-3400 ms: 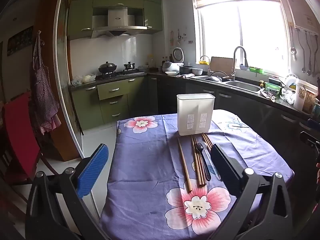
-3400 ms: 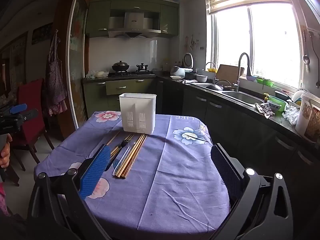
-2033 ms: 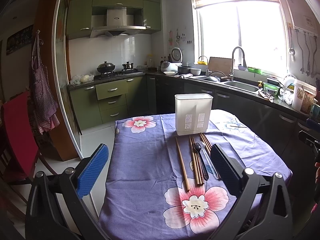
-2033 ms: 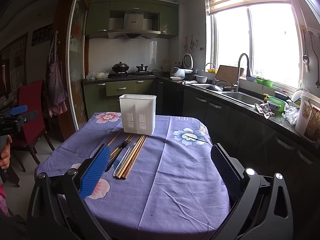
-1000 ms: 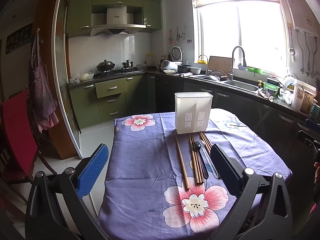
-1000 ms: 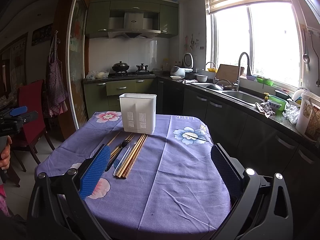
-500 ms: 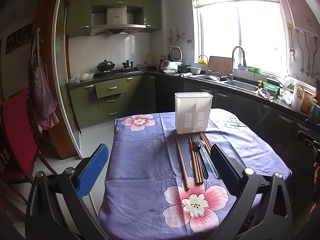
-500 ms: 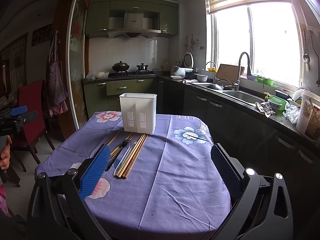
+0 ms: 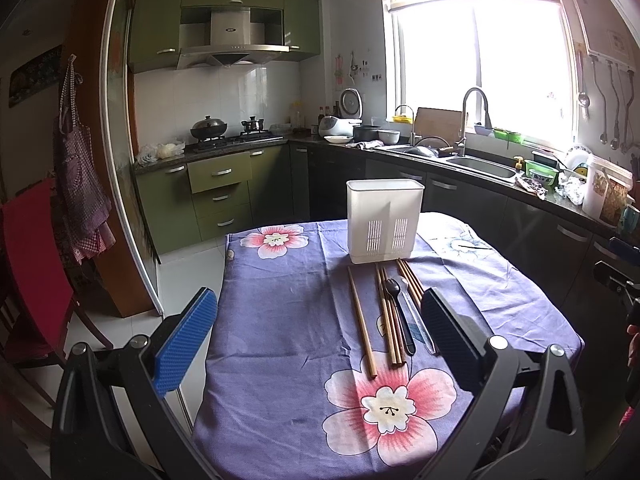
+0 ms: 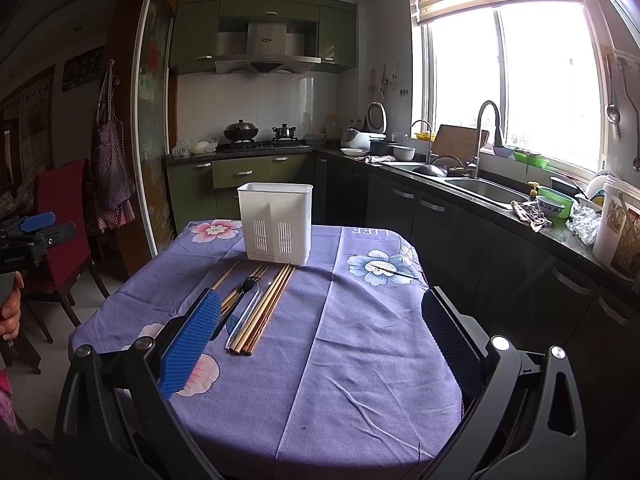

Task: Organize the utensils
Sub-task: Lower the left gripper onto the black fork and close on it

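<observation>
Left wrist view: the left gripper (image 9: pixel 316 336) hangs above the near edge of the table, its jaws spread wide and holding nothing. On the purple floral tablecloth (image 9: pixel 280 320) stands a white utensil holder (image 9: pixel 384 220), upright, with slotted vents in its front wall and what looks like 2 compartments. Just in front of it the utensils lie in a loose row, pointing toward the holder: 1 single wooden chopstick (image 9: pixel 361 320) a little to the left, a bundle of wooden chopsticks (image 9: pixel 387 320), a black plastic fork (image 9: pixel 400 312) and a clear plastic utensil (image 9: pixel 416 320) beside it. A further bundle of chopsticks (image 9: pixel 409 276) runs up to the holder's base, partly hidden by the right finger.

Right wrist view: the right gripper (image 10: pixel 320 332) is likewise wide apart and empty, hovering over bare cloth to the right of the utensils. The holder (image 10: pixel 276 220) sits toward the far left of the table; the black fork (image 10: pixel 236 300) and chopsticks (image 10: pixel 264 312) lie near this gripper's left finger. The other gripper and a hand (image 10: pixel 10 312) show at the far left edge.

Judgement: nothing is in the holder yet, so the sorting has not begun. The next move calls for lowering 1 gripper onto a utensil, probably the lone chopstick, pinching it flat against the cloth, then tipping it upright into a compartment.
</observation>
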### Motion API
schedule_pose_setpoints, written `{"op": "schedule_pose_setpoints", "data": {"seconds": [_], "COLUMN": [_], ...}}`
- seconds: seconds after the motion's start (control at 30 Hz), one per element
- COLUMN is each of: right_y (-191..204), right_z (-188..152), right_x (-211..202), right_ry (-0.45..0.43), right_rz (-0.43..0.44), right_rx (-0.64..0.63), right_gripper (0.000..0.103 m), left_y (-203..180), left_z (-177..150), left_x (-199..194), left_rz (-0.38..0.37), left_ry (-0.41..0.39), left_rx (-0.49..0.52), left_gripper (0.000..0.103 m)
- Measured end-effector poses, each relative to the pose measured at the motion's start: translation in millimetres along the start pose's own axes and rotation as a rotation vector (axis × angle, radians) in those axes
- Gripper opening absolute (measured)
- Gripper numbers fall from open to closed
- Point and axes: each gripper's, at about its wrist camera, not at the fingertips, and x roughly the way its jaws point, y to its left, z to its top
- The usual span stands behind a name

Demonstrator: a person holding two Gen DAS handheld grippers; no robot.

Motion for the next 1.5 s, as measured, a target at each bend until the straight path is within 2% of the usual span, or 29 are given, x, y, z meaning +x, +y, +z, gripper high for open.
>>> {"op": "schedule_pose_setpoints", "data": {"seconds": [0.2, 0.33, 0.47, 0.6, 0.67, 0.7, 0.8, 0.9, 0.93, 1.07, 1.13, 1.37, 1.5], "right_y": [-13.0, -25.0, -44.2, -63.6, -72.4, -76.6, -82.7, -85.8, -86.6, -86.3, -85.0, -84.4, -84.4], "right_z": [9.0, 23.9, 33.1, 31.5, 29.1, 27.2, 22.8, 20.8, 20.2, 17.6, 16.0, 10.3, 9.3], "right_x": [20.5, 48.9, 87.4, 120.7, 136.3, 142.6, 158.2, 170.5, 174.5, 186.0, 188.6, 195.3, 195.7], "right_ry": [0.048, 0.121, 0.244, 0.331, 0.364, 0.382, 0.408, 0.419, 0.422, 0.431, 0.437, 0.45, 0.452], "right_rz": [0.016, 0.008, 0.082, 0.11, 0.119, 0.123, 0.131, 0.129, 0.128, 0.136, 0.137, 0.144, 0.149], "right_rx": [-0.002, -0.001, 0.075, 0.155, 0.191, 0.21, 0.233, 0.238, 0.236, 0.228, 0.225, 0.224, 0.227], "right_gripper": [0.099, 0.099, 0.099, 0.099, 0.099, 0.099, 0.098, 0.092, 0.091, 0.091, 0.091, 0.091, 0.091], "left_y": [-4.8, -20.7, -45.0, -64.0, -71.5, -74.6, -82.0, -89.0, -90.1, -99.6, -104.2, -116.0, -119.9], "left_z": [14.6, 23.6, 22.5, 15.0, 12.3, 11.1, 6.0, -0.9, -2.3, -8.8, -12.0, -10.8, -8.7], "left_x": [40.7, 90.0, 148.2, 201.4, 226.2, 238.0, 264.8, 284.4, 287.9, 301.6, 307.2, 309.7, 313.0], "left_rz": [-0.03, -0.034, -0.043, -0.103, -0.115, -0.121, -0.12, -0.135, -0.138, -0.141, -0.152, -0.153, -0.147], "left_ry": [0.089, 0.218, 0.353, 0.487, 0.551, 0.578, 0.645, 0.705, 0.722, 0.755, 0.777, 0.776, 0.778], "left_rx": [-0.012, 0.005, 0.034, 0.013, -0.005, -0.014, -0.026, -0.037, -0.041, -0.038, -0.037, -0.006, 0.005], "left_gripper": [0.097, 0.097, 0.097, 0.096, 0.086, 0.078, 0.071, 0.056, 0.051, 0.048, 0.035, 0.034, 0.03]}}
